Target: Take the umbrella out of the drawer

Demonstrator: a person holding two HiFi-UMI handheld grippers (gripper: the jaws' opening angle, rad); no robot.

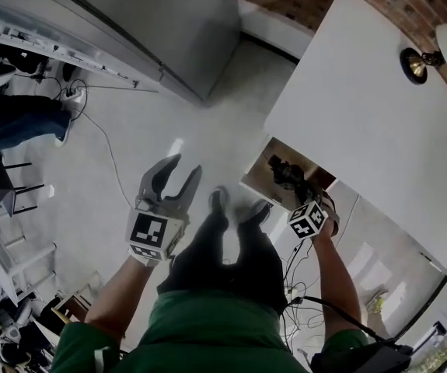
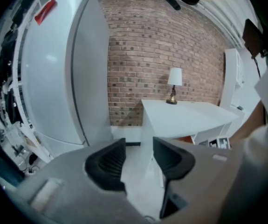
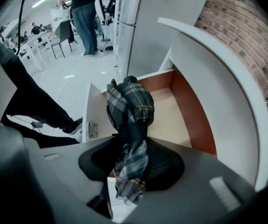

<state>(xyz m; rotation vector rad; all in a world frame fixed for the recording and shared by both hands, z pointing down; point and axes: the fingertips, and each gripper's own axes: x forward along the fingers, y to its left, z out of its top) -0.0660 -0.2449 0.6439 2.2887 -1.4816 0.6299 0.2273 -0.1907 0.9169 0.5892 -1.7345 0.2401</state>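
Now | drawer open | plaid umbrella gripped by right tongs

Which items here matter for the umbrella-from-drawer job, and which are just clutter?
Job:
- plaid umbrella, clamped in the right gripper
- open drawer
- left gripper, open and empty

Lying about:
- lamp
- white table
- brick wall
- person in jeans

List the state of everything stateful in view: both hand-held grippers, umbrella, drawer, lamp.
left hand-held gripper: open, nothing between its jaws.
right hand-held gripper: shut on the umbrella.
umbrella: folded, clamped in the jaws, held over the drawer.
drawer: pulled open.
lamp: upright on the table.
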